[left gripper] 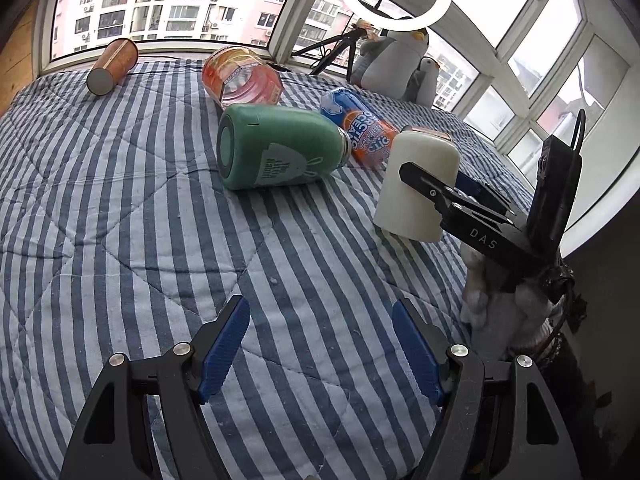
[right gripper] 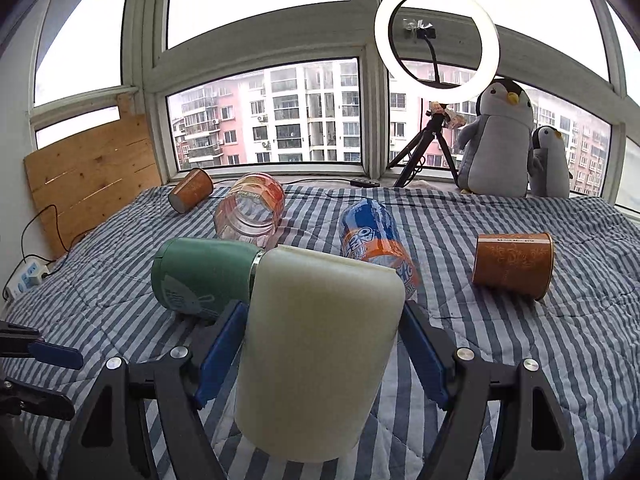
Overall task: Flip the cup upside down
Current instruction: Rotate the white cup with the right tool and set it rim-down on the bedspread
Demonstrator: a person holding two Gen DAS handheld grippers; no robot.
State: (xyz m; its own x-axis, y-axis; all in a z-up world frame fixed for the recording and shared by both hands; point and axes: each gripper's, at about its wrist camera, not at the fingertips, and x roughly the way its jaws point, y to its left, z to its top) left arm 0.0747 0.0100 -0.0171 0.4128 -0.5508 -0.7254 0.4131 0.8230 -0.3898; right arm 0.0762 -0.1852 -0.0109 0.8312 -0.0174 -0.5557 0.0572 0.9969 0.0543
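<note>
A cream-white cup (right gripper: pixel 316 356) stands upside down on the striped quilt, its closed base up, slightly tilted. My right gripper (right gripper: pixel 322 352) has its blue pads (right gripper: pixel 222 354) on both sides of the cup, close against it. In the left wrist view the same cup (left gripper: pixel 416 184) shows at the right with the right gripper's black finger (left gripper: pixel 436 194) across it. My left gripper (left gripper: pixel 320 350) is open and empty over the quilt, well short of the cup.
A green flask (left gripper: pixel 276 146), a clear pink jar (left gripper: pixel 240 74), an orange-blue soda bottle (left gripper: pixel 360 128) and a brown paper cup (left gripper: pixel 112 66) lie on the quilt (left gripper: pixel 120 200). Another brown cup (right gripper: pixel 514 264) lies right. Ring light (right gripper: pixel 436 40) and plush penguins (right gripper: pixel 496 140) stand by the window.
</note>
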